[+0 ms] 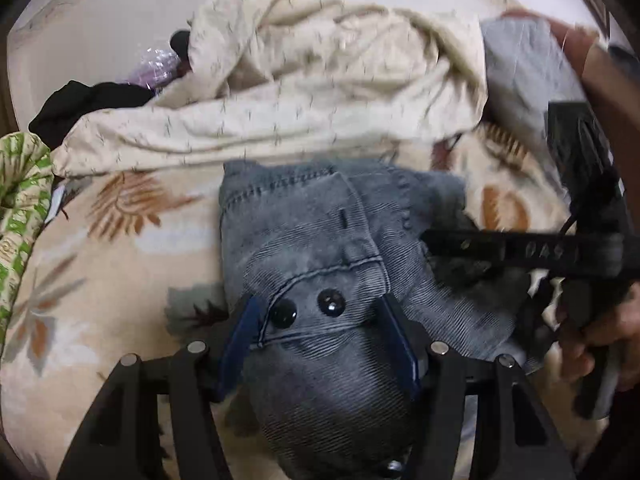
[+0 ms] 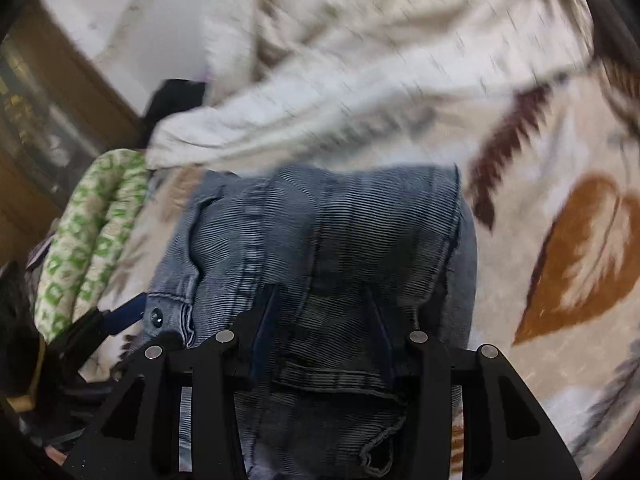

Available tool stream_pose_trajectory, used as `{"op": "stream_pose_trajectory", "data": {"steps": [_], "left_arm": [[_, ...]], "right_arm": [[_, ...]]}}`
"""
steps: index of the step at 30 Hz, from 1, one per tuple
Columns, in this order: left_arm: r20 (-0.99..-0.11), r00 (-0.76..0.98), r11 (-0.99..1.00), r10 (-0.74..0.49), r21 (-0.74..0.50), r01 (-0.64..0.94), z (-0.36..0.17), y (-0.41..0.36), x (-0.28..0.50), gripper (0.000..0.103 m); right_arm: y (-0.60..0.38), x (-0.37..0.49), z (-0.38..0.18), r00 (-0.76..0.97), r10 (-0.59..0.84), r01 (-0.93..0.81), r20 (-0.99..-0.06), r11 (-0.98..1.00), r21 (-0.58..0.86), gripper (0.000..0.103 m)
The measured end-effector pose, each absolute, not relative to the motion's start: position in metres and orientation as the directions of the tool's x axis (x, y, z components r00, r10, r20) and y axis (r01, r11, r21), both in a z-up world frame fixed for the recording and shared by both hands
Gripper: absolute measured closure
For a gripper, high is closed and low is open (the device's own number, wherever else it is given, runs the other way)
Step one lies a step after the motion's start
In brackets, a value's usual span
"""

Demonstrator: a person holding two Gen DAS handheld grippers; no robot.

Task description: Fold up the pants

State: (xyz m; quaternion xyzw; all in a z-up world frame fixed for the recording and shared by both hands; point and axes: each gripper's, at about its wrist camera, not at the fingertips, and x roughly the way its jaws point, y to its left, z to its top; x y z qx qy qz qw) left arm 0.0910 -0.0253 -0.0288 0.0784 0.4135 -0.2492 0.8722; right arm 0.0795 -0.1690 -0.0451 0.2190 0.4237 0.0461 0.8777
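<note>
Item: jeans (image 1: 320,248), folded bundle on the leaf-print blanket (image 1: 120,240), below a cream sheet (image 1: 300,92). We hold the left gripper (image 1: 320,316) and right gripper (image 2: 320,320) spread astride the denim, apparently releasing it.

My left gripper (image 1: 318,320) sits at the bottom centre of the frame, its blue-padded fingers (image 1: 240,340) spread on either side of the folded grey-blue pants (image 1: 320,240), straddling the two dark buttons (image 1: 308,308). The pants lie on a cream leaf-print blanket (image 1: 120,260). Across the upper frame a cream speckled cloth (image 1: 300,92) is heaped, with a black garment (image 1: 80,104) at upper left. At the right edge my right gripper (image 1: 520,248) reaches in, a hand (image 1: 600,340) behind it.
</note>
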Motion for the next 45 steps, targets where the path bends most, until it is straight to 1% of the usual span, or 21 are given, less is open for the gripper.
{"op": "stream_pose_trajectory", "data": {"steps": [3, 5, 7, 9, 11, 12, 13, 14, 15, 17, 18, 19, 20, 21, 22, 24, 27, 29, 34, 39, 45], "left_arm": [[-0.767, 0.537, 0.864, -0.35, -0.043, 0.502, -0.048, -0.03, 0.087, 0.034], [-0.778, 0.529, 0.863, -0.339, -0.034, 0.504, -0.043, -0.032, 0.09, 0.032], [-0.779, 0.527, 0.875, -0.34, -0.058, 0.48, -0.039, -0.027, 0.095, 0.023], [-0.769, 0.536, 0.896, -0.348, -0.106, 0.431, -0.028, -0.015, 0.093, 0.023], [-0.736, 0.6, 0.912, -0.315, -0.06, 0.405, -0.009, -0.008, 0.082, 0.023], [-0.709, 0.645, 0.92, -0.286, -0.015, 0.392, 0.0, -0.006, 0.074, 0.021], [-0.682, 0.684, 0.927, -0.259, 0.025, 0.375, 0.01, -0.004, 0.066, 0.015], [-0.65, 0.72, 0.93, -0.245, 0.053, 0.364, 0.021, -0.001, 0.056, 0.012], [-0.627, 0.739, 0.93, -0.247, 0.06, 0.361, 0.031, 0.001, 0.049, 0.007], [-0.581, 0.776, 0.934, -0.247, 0.069, 0.349, 0.05, 0.005, 0.032, 0.003], [-0.562, 0.792, 0.937, -0.24, 0.078, 0.34, 0.059, 0.007, 0.024, 0.0], [-0.54, 0.814, 0.944, -0.215, 0.099, 0.315, 0.066, 0.009, 0.014, 0.0], [-0.517, 0.837, 0.949, -0.18, 0.134, 0.287, 0.071, 0.011, 0.005, 0.0], [-0.493, 0.858, 0.951, -0.146, 0.169, 0.259, 0.076, 0.013, -0.003, 0.0], [-0.471, 0.875, 0.952, -0.115, 0.198, 0.232, 0.079, 0.016, -0.011, 0.0], [-0.466, 0.88, 0.957, -0.09, 0.204, 0.206, 0.081, 0.024, -0.022, 0.0], [-0.537, 0.839, 0.973, -0.088, 0.133, 0.187, 0.078, 0.041, -0.027, 0.0], [-0.558, 0.828, 0.979, -0.06, 0.127, 0.157, 0.074, 0.048, -0.028, 0.0], [-0.534, 0.845, 0.982, -0.029, 0.142, 0.123, 0.064, 0.056, -0.027, 0.0], [-0.553, 0.832, 0.98, -0.046, 0.135, 0.144, 0.046, 0.055, -0.015, 0.0], [-0.57, 0.821, 0.979, -0.034, 0.145, 0.141, 0.036, 0.055, -0.007, 0.0]], "right_arm": [[-0.171, 0.07, -0.056, 0.683, 0.268, 0.064, -0.679, 0.905, 0.421, 0.062], [-0.169, 0.067, -0.054, 0.686, 0.254, 0.066, -0.682, 0.912, 0.406, 0.062], [-0.168, 0.067, -0.047, 0.672, 0.248, 0.087, -0.698, 0.909, 0.407, 0.062], [-0.17, 0.055, -0.033, 0.68, 0.234, 0.117, -0.695, 0.901, 0.417, 0.058], [-0.17, 0.037, -0.017, 0.723, 0.219, 0.103, -0.655, 0.904, 0.416, 0.056], [-0.169, 0.023, -0.005, 0.75, 0.208, 0.086, -0.627, 0.91, 0.405, 0.053], [-0.166, 0.005, 0.007, 0.776, 0.18, 0.08, -0.604, 0.923, 0.377, 0.051], [-0.164, -0.008, 0.015, 0.792, 0.15, 0.084, -0.592, 0.933, 0.35, 0.046], [-0.16, -0.029, 0.027, 0.814, 0.109, 0.094, -0.571, 0.945, 0.314, 0.044], [-0.153, -0.059, 0.04, 0.849, 0.071, 0.099, -0.523, 0.952, 0.289, 0.04], [-0.149, -0.077, 0.047, 0.871, 0.04, 0.11, -0.489, 0.955, 0.274, 0.035], [-0.143, -0.097, 0.053, 0.894, -0.015, 0.143, -0.448, 0.957, 0.253, 0.031], [-0.138, -0.11, 0.056, 0.907, -0.059, 0.172, -0.417, 0.956, 0.237, 0.021], [-0.131, -0.127, 0.059, 0.921, -0.109, 0.2, -0.373, 0.956, 0.215, 0.016], [-0.122, -0.143, 0.062, 0.936, -0.139, 0.208, -0.323, 0.96, 0.188, 0.016], [-0.108, -0.158, 0.067, 0.948, -0.145, 0.194, -0.283, 0.969, 0.152, 0.011], [-0.1, -0.169, 0.068, 0.952, -0.131, 0.185, -0.276, 0.966, 0.18, 0.01], [-0.097, -0.172, 0.065, 0.96, -0.099, 0.156, -0.26, 0.965, 0.209, 0.01], [-0.078, -0.167, 0.046, 0.955, -0.079, 0.128, -0.285, 0.98, 0.155, 0.01], [-0.063, -0.149, 0.022, 0.928, -0.062, 0.109, -0.367, 0.988, 0.108, 0.01], [-0.055, -0.137, 0.012, 0.919, -0.071, 0.112, -0.389, 0.99, 0.084, 0.01]]}}
